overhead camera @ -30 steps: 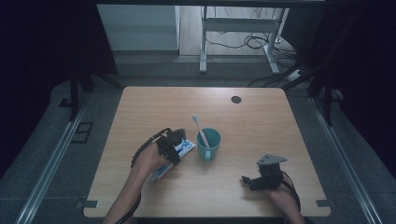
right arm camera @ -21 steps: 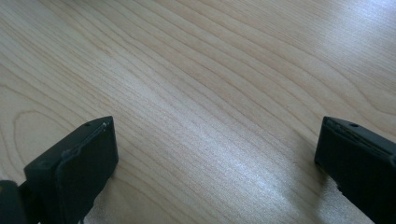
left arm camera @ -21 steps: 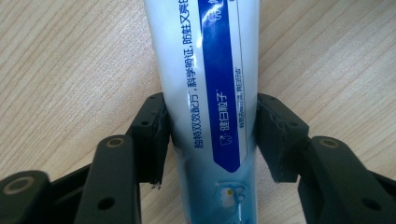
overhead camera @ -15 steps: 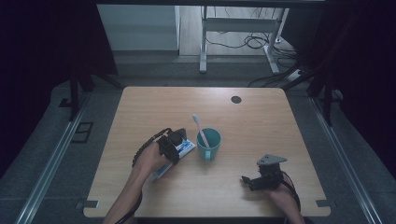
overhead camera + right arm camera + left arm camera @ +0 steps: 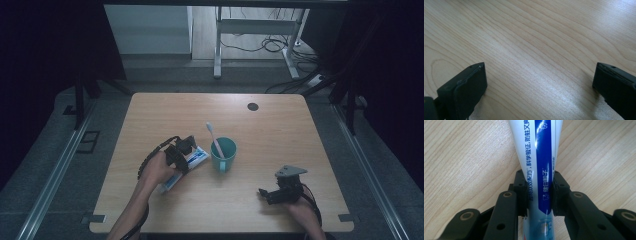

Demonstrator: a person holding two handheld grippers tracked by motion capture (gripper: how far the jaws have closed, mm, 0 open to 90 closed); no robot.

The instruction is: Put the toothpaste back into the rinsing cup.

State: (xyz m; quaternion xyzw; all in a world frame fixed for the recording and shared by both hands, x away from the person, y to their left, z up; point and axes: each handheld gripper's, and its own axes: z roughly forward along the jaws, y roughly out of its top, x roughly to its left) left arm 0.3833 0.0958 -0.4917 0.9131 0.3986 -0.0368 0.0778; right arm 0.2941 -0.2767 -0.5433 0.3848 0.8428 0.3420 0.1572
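My left claw [image 5: 539,195] is pinching the toothpaste tube [image 5: 537,167]; its jaws have just been closing, and in the left gripper view both black pads are now pressing on the tube's sides, one against the white edge with the printed lettering, the other against the edge past the blue stripe. The tube is lying flat on the wooden tabletop [image 5: 461,157] and running straight away from me between the jaws.

In the high view my left claw [image 5: 184,150] is sitting over the tube [image 5: 196,158], which is lying aslant on the tabletop [image 5: 165,110], its far end just beside the teal mug [image 5: 223,155]. A pink toothbrush [image 5: 214,138] is standing tilted in the mug, its head leaning up and away toward the far side. Whether the tube is touching the mug I cannot tell from here. My left hand [image 5: 156,170] is wrapping the claw's body, with the cable looping round beside it.

My right claw [image 5: 540,82] is spread wide, with nothing but bare wood between its two pads. In the high view it [image 5: 264,195] is resting low at the near right part of the tabletop, well apart from the mug and the tube, the grey three-cornered plate [image 5: 290,171] riding on top. A small dark disc [image 5: 253,106] is lying near the far edge.
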